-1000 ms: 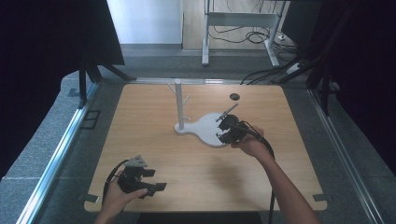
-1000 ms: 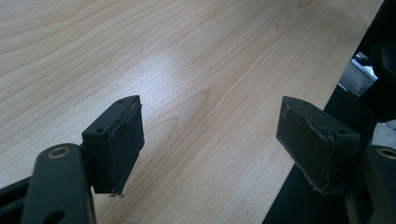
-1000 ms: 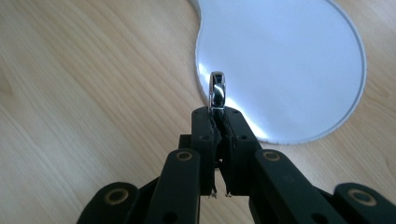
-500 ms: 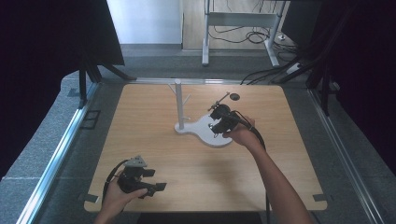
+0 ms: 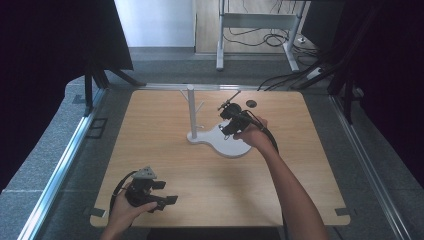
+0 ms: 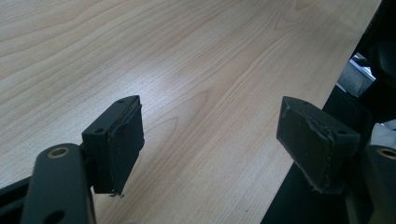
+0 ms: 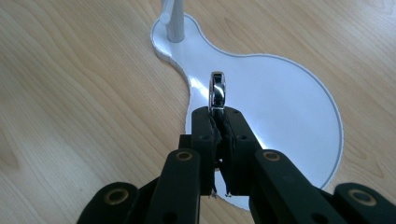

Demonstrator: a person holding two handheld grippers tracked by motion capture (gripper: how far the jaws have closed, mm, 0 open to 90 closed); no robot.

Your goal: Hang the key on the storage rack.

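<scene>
Ring [image 7: 217,90] pinched in right gripper [image 7: 218,116] above white stand base [image 7: 289,98], wooden table [image 5: 165,150].

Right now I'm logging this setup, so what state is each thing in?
right gripper: shut on the ring, above the white stand's base
ring: pinched on edge, upright
white stand: upright on the table, pegs bare
left gripper: open, holding nothing, low over the table
small dark disc: lying flat near the far edge
</scene>
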